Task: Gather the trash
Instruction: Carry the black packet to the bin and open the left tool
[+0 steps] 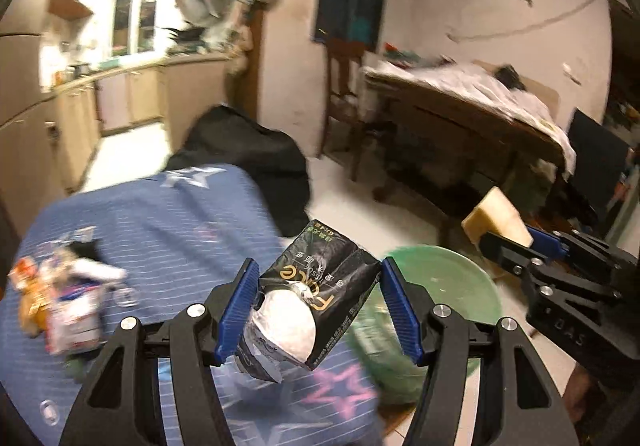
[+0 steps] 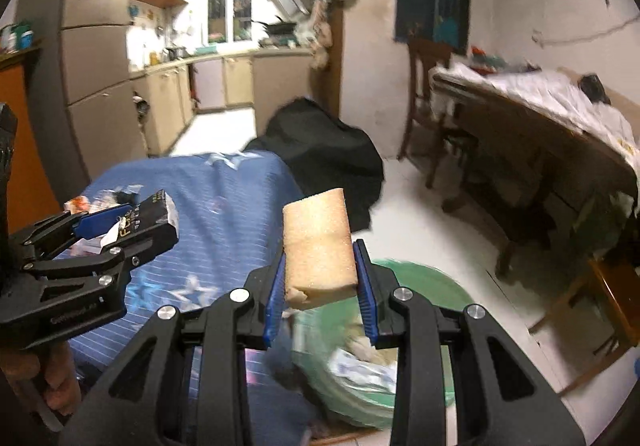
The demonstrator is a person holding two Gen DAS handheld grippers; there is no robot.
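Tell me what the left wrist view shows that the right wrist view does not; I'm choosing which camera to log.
Only the left wrist view: snack wrappers left on the blue star blanket, clearly seen. Only the right wrist view: paper trash already inside the green bin. Both: the left gripper shut on a black packet, the right gripper shut on a tan sponge block, over the bin.
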